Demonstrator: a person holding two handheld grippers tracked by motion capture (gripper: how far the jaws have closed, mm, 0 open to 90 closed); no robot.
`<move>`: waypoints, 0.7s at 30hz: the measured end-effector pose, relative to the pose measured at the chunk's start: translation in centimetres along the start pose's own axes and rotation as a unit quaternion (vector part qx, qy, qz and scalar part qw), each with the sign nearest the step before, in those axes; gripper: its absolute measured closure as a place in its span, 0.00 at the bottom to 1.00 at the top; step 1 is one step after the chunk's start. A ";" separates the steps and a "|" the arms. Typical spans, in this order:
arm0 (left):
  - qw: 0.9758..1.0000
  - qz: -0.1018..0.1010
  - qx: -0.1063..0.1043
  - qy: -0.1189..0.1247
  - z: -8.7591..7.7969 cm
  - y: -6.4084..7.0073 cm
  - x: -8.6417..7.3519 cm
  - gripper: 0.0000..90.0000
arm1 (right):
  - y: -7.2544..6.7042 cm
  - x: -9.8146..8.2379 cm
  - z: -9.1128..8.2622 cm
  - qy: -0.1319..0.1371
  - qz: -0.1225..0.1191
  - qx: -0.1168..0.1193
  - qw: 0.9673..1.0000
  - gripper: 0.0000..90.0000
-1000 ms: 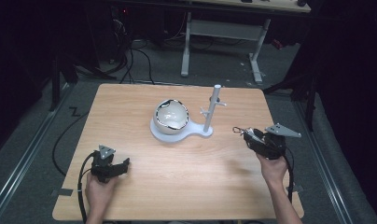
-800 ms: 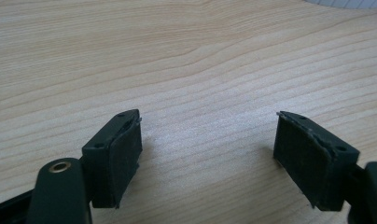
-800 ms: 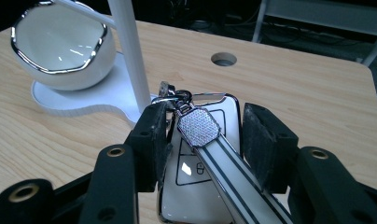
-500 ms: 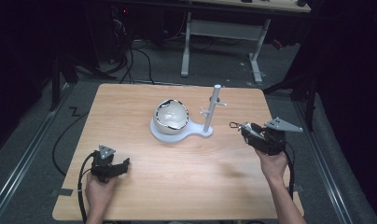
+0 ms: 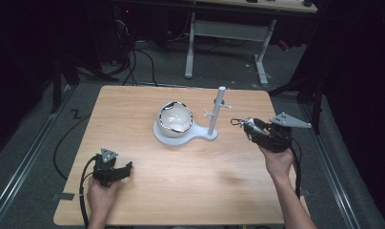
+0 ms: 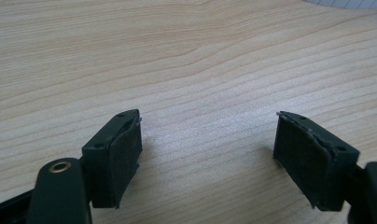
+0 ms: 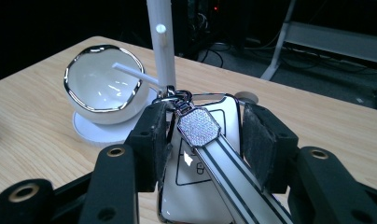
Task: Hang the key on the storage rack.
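From above, one wooden table [image 5: 147, 200] is carrying a single white stand [image 5: 185, 136]. The stand is made up of one bowl [image 5: 175, 119] with a shiny rim, tipped on its side, and one upright post [image 5: 217, 112] with short pegs, both rising from the same flat base. Two tongs are showing. The left gripper [image 5: 126, 168] is resting low on the table near the front left corner, well apart from the stand. The right gripper [image 5: 242, 125] is hovering off the table just right of the post, pointing at it, with a small metal clasp sticking out from its tip. A desk frame and loose cables are lying on the floor behind the table.

In the left gripper view, the left gripper's two black jaws are standing spread wide, with bare wood between the pads and nothing in their hold.

In the right gripper view, the right gripper [image 7: 203, 133] is pinching one white key fob [image 7: 189, 179] between its two pads. A striped strap with one sparkly tag [image 7: 198, 127] is lying across the fob's face, and a metal clasp [image 7: 173, 95] at its far end is sitting just in front of the post [image 7: 161, 42]. One peg is jutting from the post across the bowl's [image 7: 102, 84] mouth.
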State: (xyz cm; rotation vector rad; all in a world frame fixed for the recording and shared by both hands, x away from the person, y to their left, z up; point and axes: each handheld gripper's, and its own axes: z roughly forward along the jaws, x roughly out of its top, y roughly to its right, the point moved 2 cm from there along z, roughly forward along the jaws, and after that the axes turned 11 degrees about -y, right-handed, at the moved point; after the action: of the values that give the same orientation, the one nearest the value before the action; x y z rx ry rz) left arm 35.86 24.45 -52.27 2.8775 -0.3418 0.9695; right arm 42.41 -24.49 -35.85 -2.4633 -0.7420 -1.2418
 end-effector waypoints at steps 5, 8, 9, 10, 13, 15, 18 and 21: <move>1.000 0.000 0.000 0.000 0.0 0.0 0.0 0.27 | -0.2 0.8 -0.2 0.006 -0.004 0.005 1.000 0.57; 1.000 0.000 0.000 0.000 0.0 0.0 0.0 0.27 | -0.4 1.4 -0.2 0.008 -0.007 0.007 1.000 0.57; 1.000 0.000 0.000 0.000 0.0 0.0 0.0 0.27 | -0.5 1.8 -0.3 0.010 -0.010 0.008 1.000 0.57; 1.000 0.000 0.000 0.000 0.0 0.0 0.0 0.27 | -0.5 1.8 -0.3 0.010 -0.010 0.008 1.000 0.57; 1.000 0.000 0.000 0.000 0.0 0.0 0.0 0.27 | -0.7 2.5 -0.4 0.014 -0.015 0.008 1.000 0.57; 1.000 0.000 0.000 0.000 0.0 0.0 0.0 0.27 | -0.7 3.1 -0.4 0.016 -0.016 0.009 1.000 0.57; 1.000 0.000 0.000 0.000 0.0 0.0 0.0 0.27 | -0.7 3.4 -0.3 0.018 -0.017 0.010 1.000 0.57; 1.000 0.000 -0.001 0.000 0.0 0.0 0.0 0.27 | -0.7 3.9 -0.1 0.018 -0.016 0.011 1.000 0.57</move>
State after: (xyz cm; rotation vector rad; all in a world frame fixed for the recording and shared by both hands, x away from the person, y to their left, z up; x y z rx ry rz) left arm 35.86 24.47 -52.27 2.8760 -0.3409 0.9695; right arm 43.87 -22.69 -32.66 -2.4141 -0.7841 -1.2794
